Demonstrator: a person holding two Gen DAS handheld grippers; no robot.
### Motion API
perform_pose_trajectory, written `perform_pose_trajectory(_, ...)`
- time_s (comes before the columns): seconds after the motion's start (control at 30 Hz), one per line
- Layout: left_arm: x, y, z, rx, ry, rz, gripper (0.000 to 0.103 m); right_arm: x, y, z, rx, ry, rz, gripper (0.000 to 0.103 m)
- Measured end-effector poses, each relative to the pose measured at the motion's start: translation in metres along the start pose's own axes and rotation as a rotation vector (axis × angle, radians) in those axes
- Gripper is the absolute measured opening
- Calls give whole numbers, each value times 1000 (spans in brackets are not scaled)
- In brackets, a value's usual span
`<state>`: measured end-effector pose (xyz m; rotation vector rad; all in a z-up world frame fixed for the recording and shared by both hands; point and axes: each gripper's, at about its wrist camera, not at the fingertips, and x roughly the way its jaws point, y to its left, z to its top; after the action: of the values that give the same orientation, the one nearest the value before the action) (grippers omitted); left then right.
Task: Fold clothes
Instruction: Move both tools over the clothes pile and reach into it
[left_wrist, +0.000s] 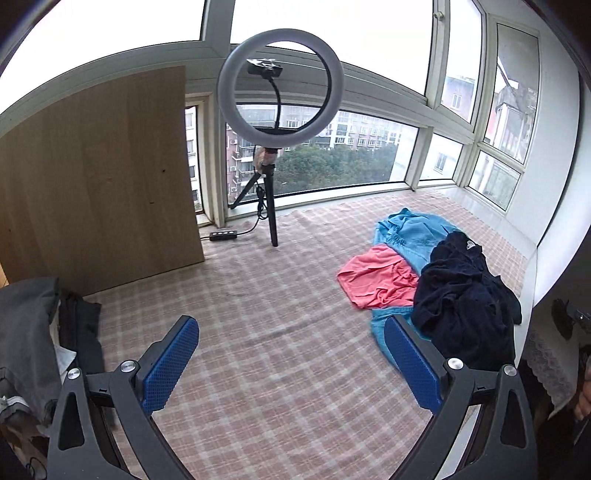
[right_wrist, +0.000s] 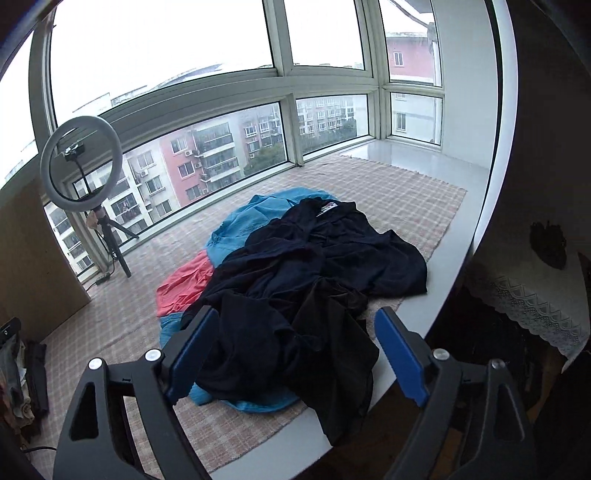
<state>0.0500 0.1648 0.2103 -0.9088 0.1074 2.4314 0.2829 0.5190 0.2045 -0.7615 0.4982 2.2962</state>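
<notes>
Right gripper (right_wrist: 295, 354), jaws apart and empty, hovers over the crumpled navy garment (right_wrist: 314, 273); left gripper (left_wrist: 291, 362) likewise. No folding is visible.

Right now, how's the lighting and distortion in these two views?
Left wrist view: sky blown out white, window frames bowed by the fisheye. Right wrist view: same glare, and the dark garment loses fold detail against the bright windows.

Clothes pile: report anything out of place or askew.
The dark navy garment lies crumpled on top of the blue garment and pink garment, and one end droops over the ledge's front edge. Nothing looks damaged.
</notes>
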Motion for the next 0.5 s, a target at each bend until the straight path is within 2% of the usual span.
perform_pose_trajectory(0.03,5,-10,2,3,2,-9,100,9,-8,5,1,9,-4,80)
perform_pose_trajectory(0.13,30,-47,8,13,27,-51,99,46,-27,21,-18,61,10,56)
perform_pose_trajectory(0.17,38,-60,10,18,38,-64,99,60,-32,27,-24,80,22,55)
perform_pose_trajectory(0.4,120,-164,6,93,167,-114,95,156,-57,65,-110,206,107,55)
perform_pose_trajectory(0.5,155,-198,0,104,238,-125,93,200,-53,77,-143,274,164,59)
